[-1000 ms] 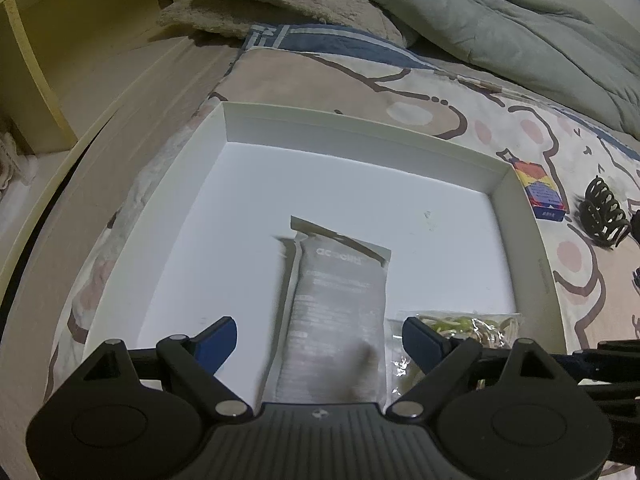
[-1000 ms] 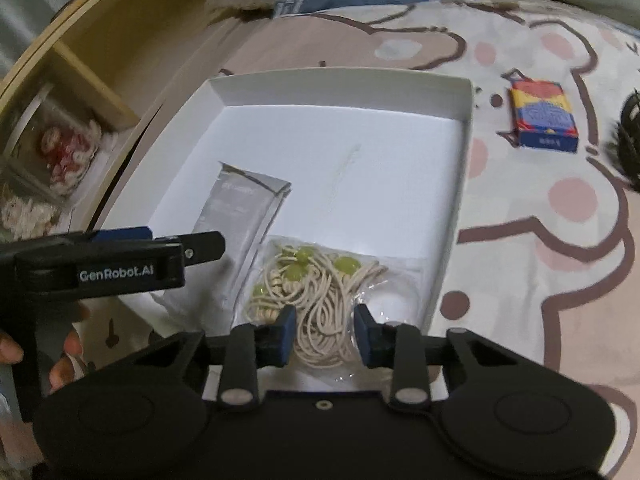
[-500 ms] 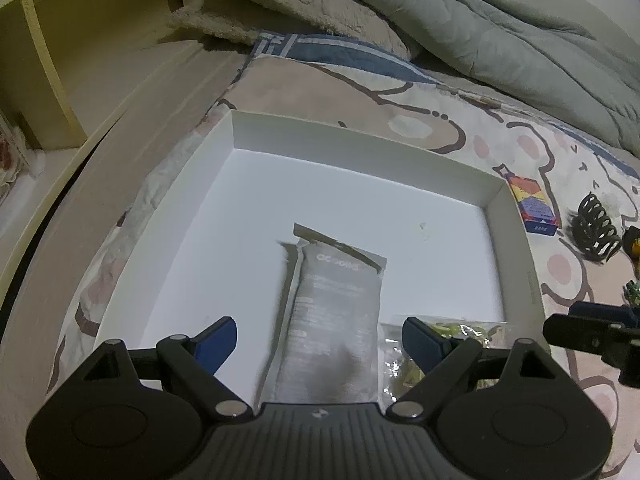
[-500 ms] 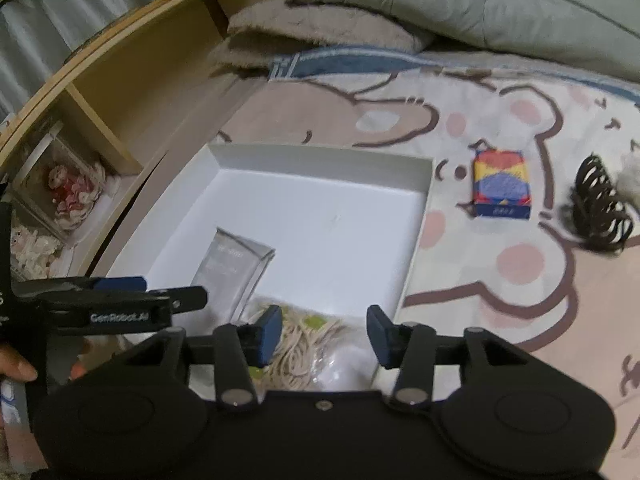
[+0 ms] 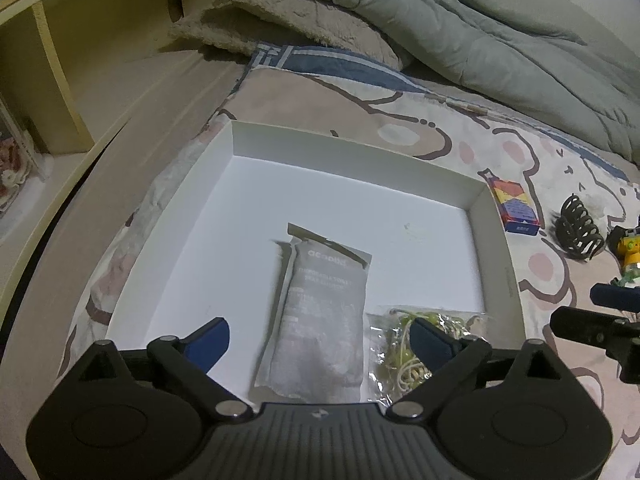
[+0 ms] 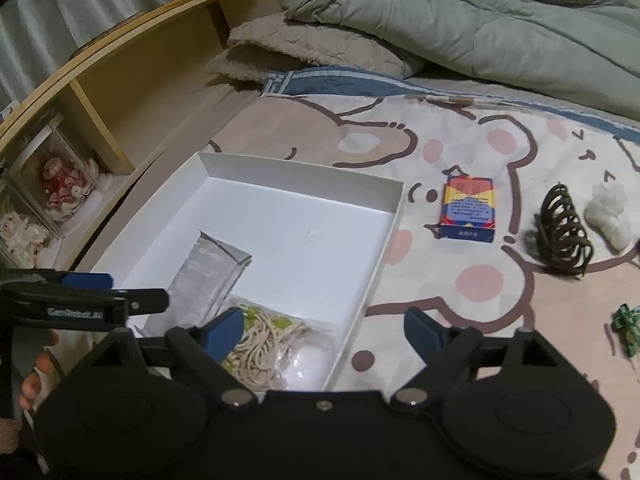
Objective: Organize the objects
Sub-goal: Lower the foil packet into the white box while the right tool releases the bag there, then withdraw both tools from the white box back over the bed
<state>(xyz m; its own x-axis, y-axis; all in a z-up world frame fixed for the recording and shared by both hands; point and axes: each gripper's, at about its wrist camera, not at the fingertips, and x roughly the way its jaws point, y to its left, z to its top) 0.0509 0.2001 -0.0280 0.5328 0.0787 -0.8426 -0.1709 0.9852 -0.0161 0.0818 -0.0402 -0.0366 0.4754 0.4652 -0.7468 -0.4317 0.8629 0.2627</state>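
Observation:
A white open box [image 5: 356, 160] [image 6: 384, 224] lies on the bed. In it lie a grey foil packet [image 5: 320, 316] [image 6: 212, 272] and a clear bag of beige cord with green beads [image 5: 404, 344] [image 6: 268, 340]. My left gripper [image 5: 320, 340] is open and empty, held above the box's near edge over the packet. My right gripper [image 6: 324, 332] is open and empty, above the box's near right corner. A colourful card box [image 6: 469, 209] [image 5: 516, 208] and a dark hair claw [image 6: 562, 232] [image 5: 576, 228] lie on the sheet right of the box.
A white fluffy item [image 6: 608, 212], a small green item [image 6: 626, 328] and a yellow toy [image 5: 630, 252] lie further right. A grey duvet [image 6: 480, 20] and beige pillow [image 6: 312, 52] are at the back. A wooden shelf [image 6: 120, 92] runs along the left.
My right gripper opened, let go of the cord bag in the box, and pulled back up and to the right. My left gripper lifted back slightly.

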